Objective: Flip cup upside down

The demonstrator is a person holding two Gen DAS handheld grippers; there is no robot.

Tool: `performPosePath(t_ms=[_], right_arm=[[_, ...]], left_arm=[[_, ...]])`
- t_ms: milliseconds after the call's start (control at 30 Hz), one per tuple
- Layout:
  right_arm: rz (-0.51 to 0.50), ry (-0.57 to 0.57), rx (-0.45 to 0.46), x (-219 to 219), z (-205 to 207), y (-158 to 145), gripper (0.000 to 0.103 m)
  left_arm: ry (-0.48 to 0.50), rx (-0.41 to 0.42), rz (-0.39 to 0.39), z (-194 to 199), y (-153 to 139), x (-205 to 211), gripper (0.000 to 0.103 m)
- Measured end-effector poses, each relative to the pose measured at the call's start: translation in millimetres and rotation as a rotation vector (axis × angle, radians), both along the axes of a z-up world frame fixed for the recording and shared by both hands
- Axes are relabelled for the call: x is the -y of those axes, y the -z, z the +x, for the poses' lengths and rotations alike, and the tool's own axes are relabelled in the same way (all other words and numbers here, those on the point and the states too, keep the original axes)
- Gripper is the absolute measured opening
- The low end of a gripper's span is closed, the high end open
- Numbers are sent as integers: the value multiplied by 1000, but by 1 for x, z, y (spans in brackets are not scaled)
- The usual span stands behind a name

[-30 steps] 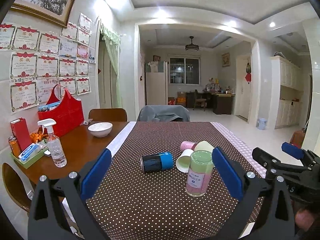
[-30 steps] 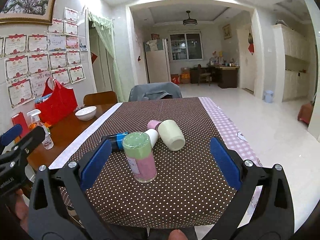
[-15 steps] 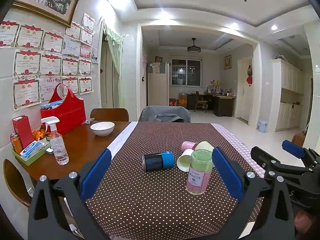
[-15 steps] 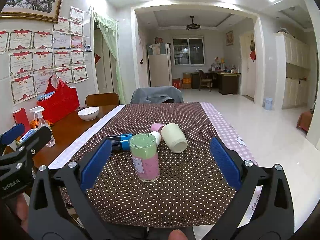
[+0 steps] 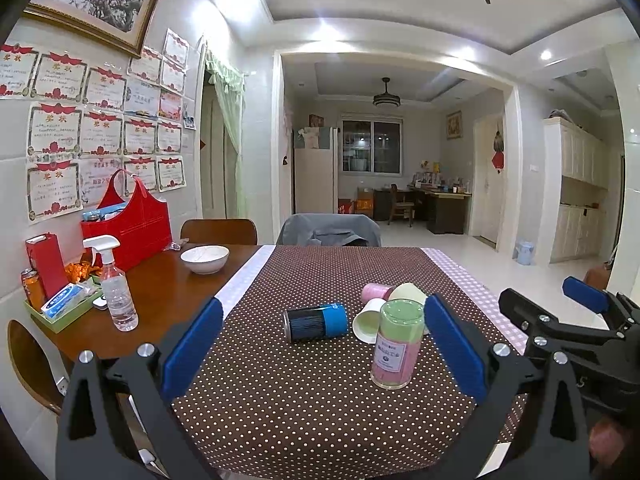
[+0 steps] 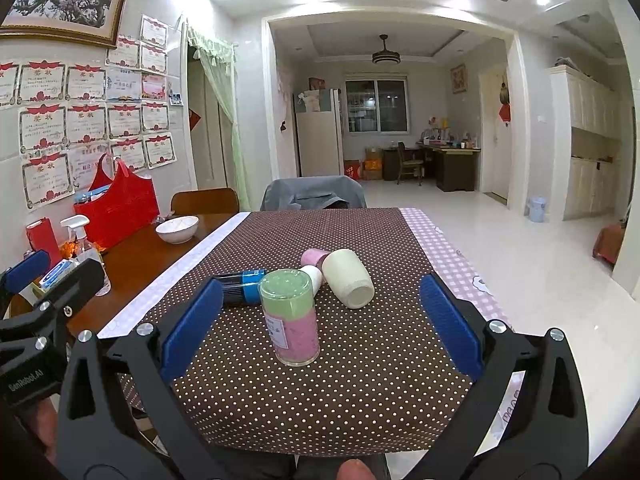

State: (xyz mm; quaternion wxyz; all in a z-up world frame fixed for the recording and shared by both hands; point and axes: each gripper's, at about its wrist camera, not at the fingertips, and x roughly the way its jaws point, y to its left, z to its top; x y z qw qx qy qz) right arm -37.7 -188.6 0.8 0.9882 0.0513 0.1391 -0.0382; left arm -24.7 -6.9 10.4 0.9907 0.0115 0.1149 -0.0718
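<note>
So both grippers are hanging back at the near edge of the brown polka-dot tablecloth (image 6: 360, 380), holding nothing. The left gripper (image 5: 320, 344) has its blue pads spread wide, and so does the right gripper (image 6: 318, 324). Between the right one's fingers stands the green-and-pink cup with a white label (image 6: 294, 318), flat green end up. Just behind it lie a blue-and-black can (image 6: 240, 286), a cream cup (image 6: 348, 278) and a pink cup (image 6: 314, 258), all tipped on their sides and bunched together.
</note>
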Motion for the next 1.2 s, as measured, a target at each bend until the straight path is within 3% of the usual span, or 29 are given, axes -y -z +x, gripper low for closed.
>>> performPosePath(t_ms=[733,1200], right_arm=[[13,-1,-15,5,2,3,97],[17,-4,-20,5,4,4,97]], left_arm=[[-6,-4,13,3,-1,-2,99],[-38,-9,-30,4,-1,-11,99]])
